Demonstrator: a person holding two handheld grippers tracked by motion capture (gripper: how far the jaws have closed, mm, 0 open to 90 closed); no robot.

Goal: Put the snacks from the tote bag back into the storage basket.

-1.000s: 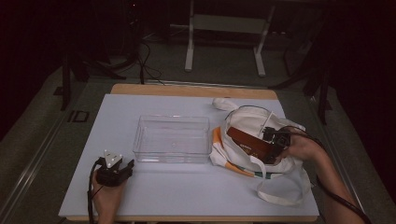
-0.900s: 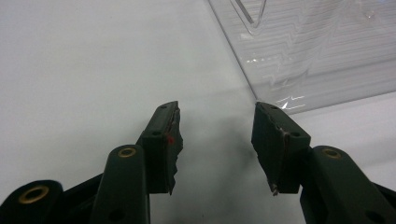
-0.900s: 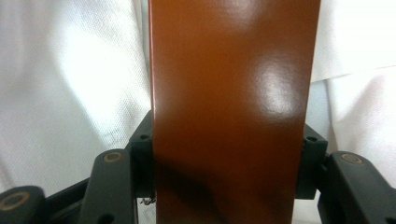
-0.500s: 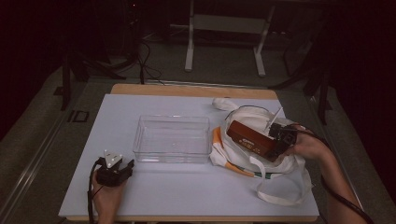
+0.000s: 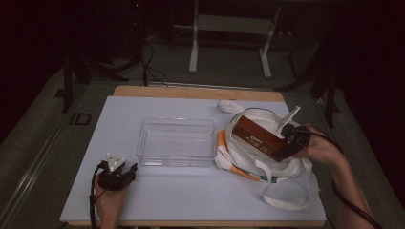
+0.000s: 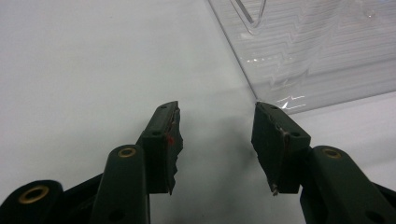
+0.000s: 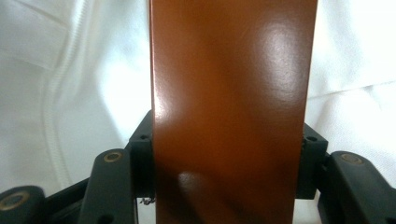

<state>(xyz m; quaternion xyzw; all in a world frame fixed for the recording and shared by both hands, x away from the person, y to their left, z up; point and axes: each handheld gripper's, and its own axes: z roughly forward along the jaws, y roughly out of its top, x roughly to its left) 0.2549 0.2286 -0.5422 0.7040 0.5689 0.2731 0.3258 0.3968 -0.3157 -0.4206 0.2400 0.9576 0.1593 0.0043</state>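
Right gripper (image 5: 288,144) at the right of the table, clamped on the near end of a long brown box (image 5: 260,139). In the right gripper view, both jaws pressed flat against the box's (image 7: 231,107) two narrow sides, glossy brown face running straight up between them. Box held off the table, tilted, its far end pointing toward the table's middle, hovering over the mouth of a white tote bag (image 5: 248,160). Pale print on the box's side, too small to read. Bag slumped on the white table cover (image 5: 191,200), orange trim along its left edge, one strap looped out toward the near right corner, another strap lying beyond it toward the far edge. White cloth of the bag (image 7: 70,93) behind the box in the right gripper view.

Clear plastic bin (image 5: 175,141) at mid-table, just left of the bag, bag's edge touching or nearly touching its right wall; cannot tell which. Nothing seen inside the bin.

Left gripper (image 5: 125,172) resting low at the near left of the table, hand (image 5: 109,202) under it, cable trailing back. Jaws apart with bare table cover between them in the left gripper view; corner of the clear bin (image 6: 317,51) just ahead and to the right, not touched.
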